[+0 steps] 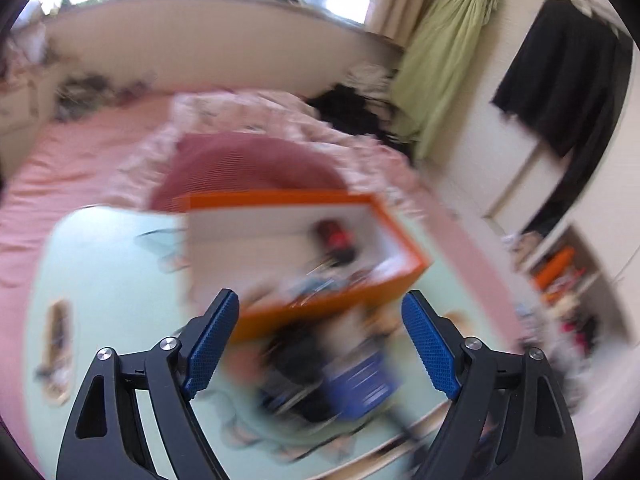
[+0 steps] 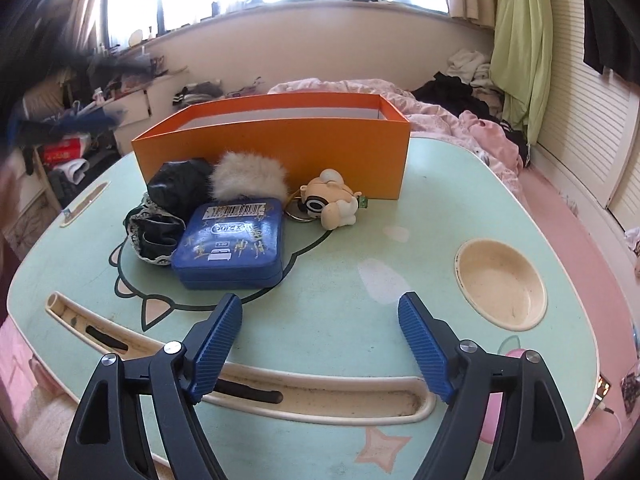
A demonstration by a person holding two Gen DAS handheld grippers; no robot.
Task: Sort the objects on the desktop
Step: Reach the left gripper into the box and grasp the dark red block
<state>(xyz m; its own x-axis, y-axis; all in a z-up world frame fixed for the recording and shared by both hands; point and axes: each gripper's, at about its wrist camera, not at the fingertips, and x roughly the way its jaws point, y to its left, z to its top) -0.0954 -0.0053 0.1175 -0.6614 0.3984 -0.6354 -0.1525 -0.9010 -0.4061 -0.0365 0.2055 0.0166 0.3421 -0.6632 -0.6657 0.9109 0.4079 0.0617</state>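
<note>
On the mint-green table point(image 2: 360, 248) an orange box point(image 2: 272, 148) stands open at the far side. In front of it lie a blue tin point(image 2: 230, 242), a black lacy cloth point(image 2: 160, 224), a white fur pompom point(image 2: 248, 178) and a small pig keychain point(image 2: 332, 202). My right gripper point(image 2: 320, 320) hovers open above bare tabletop, short of the tin. The left wrist view is blurred: my left gripper point(image 1: 320, 320) is open and empty above the orange box point(image 1: 304, 248), which holds a red and black item point(image 1: 334, 236) among several small things. The blue tin point(image 1: 360, 384) shows below it.
A round cup recess point(image 2: 500, 284) sits at the table's right and a long pen groove point(image 2: 280, 392) along its near edge. A bed with pink bedding point(image 2: 460, 120) lies behind, cluttered shelves point(image 2: 72, 144) to the left, and a green garment point(image 2: 520, 48) hangs at the right.
</note>
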